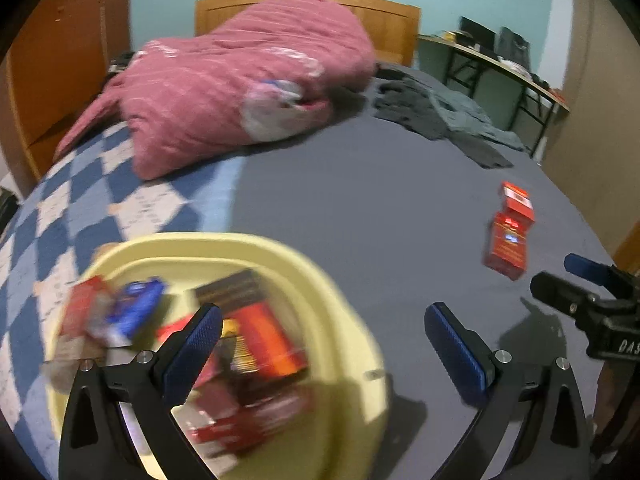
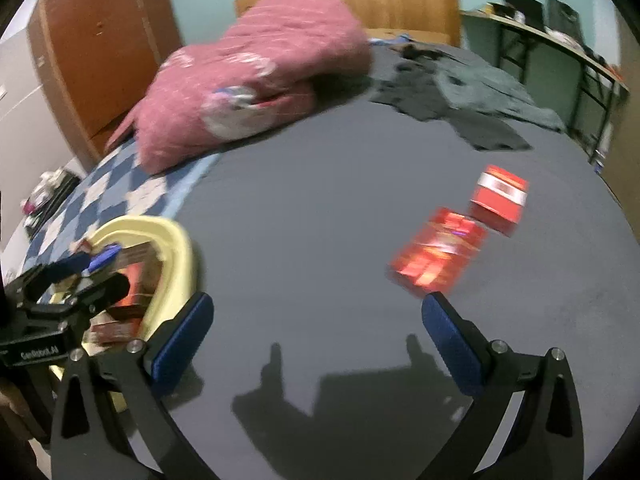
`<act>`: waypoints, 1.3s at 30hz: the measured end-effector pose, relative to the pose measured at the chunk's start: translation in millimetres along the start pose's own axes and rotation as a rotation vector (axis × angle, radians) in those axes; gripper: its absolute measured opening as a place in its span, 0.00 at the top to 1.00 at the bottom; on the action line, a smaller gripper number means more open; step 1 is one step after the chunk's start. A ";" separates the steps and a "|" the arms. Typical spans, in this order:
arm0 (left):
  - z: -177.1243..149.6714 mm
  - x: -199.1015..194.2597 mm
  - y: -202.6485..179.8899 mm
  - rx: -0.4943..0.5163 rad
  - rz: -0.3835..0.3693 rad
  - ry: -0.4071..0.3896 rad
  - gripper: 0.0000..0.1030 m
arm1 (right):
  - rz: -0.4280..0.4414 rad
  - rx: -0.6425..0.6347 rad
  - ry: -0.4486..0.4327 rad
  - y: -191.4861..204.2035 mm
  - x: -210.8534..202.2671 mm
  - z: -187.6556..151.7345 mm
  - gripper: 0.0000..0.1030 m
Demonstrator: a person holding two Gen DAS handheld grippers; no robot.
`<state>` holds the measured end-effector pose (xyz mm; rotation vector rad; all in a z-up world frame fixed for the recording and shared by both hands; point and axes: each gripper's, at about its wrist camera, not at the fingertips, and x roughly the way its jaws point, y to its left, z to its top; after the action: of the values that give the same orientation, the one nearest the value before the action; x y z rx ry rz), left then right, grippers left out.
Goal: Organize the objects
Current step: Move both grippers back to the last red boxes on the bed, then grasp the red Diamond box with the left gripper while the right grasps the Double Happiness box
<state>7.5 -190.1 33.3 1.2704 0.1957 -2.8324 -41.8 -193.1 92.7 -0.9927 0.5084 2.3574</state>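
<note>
A pale yellow basin [image 1: 320, 276] sits on the bed at the lower left and holds several red and blue packets, blurred. My left gripper [image 1: 322, 332] is open and empty above the basin's right rim. Two red boxes lie on the grey sheet to the right: a nearer one [image 1: 506, 246] and a farther one [image 1: 516, 196]. In the right wrist view the nearer box [image 2: 438, 254] and the farther box [image 2: 500, 196] lie just ahead of my right gripper [image 2: 316, 320], which is open and empty. The basin [image 2: 180, 244] shows at the left there.
A pink quilt [image 1: 240, 80] is heaped at the head of the bed. Dark clothes [image 1: 440, 116] lie at the far right of the grey sheet [image 1: 360, 200]. A checkered blue blanket [image 1: 80, 208] covers the left. A wooden wardrobe [image 1: 60, 60] and a desk [image 1: 500, 60] stand beyond.
</note>
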 end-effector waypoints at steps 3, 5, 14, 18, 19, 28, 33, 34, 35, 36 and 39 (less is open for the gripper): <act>3.3 13.4 -25.7 0.024 -0.045 0.005 0.00 | -0.049 0.039 -0.002 -35.1 -7.3 -0.3 0.00; 4.8 22.1 -42.6 0.048 -0.074 0.010 0.00 | -0.070 0.069 0.002 -57.7 -10.8 0.6 0.00; 13.5 61.9 -117.3 0.232 -0.216 0.021 0.00 | -0.148 0.226 0.002 -148.9 -16.7 33.8 0.00; 21.4 79.9 -137.6 0.298 -0.249 0.018 0.00 | -0.147 0.278 0.014 -171.6 -3.0 62.5 0.00; 23.1 83.0 -141.1 0.309 -0.256 0.020 0.00 | -0.134 0.307 0.033 -177.1 6.4 70.4 0.00; 28.5 117.5 -163.5 0.423 -0.320 0.014 0.00 | -0.098 0.358 0.215 -183.5 94.4 94.9 0.00; 24.5 144.0 -177.0 0.489 -0.320 0.055 0.00 | -0.103 0.341 0.282 -185.0 129.6 105.0 0.00; 24.5 148.6 -179.4 0.501 -0.319 0.063 0.00 | -0.112 0.337 0.285 -185.2 134.9 107.2 0.00; 24.9 153.3 -182.0 0.511 -0.323 0.071 0.00 | -0.120 0.336 0.286 -185.5 137.3 108.1 0.00; 25.7 157.6 -184.5 0.517 -0.323 0.075 0.00 | -0.128 0.338 0.288 -186.4 140.7 108.8 0.00; 29.6 166.9 -191.3 0.530 -0.326 0.085 0.00 | -0.132 0.356 0.325 -188.9 152.5 105.3 0.00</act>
<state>-140.9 -0.3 -52.2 1.5708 -0.4159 -3.2424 -75.9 60.1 24.0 -1.1977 0.9183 1.9083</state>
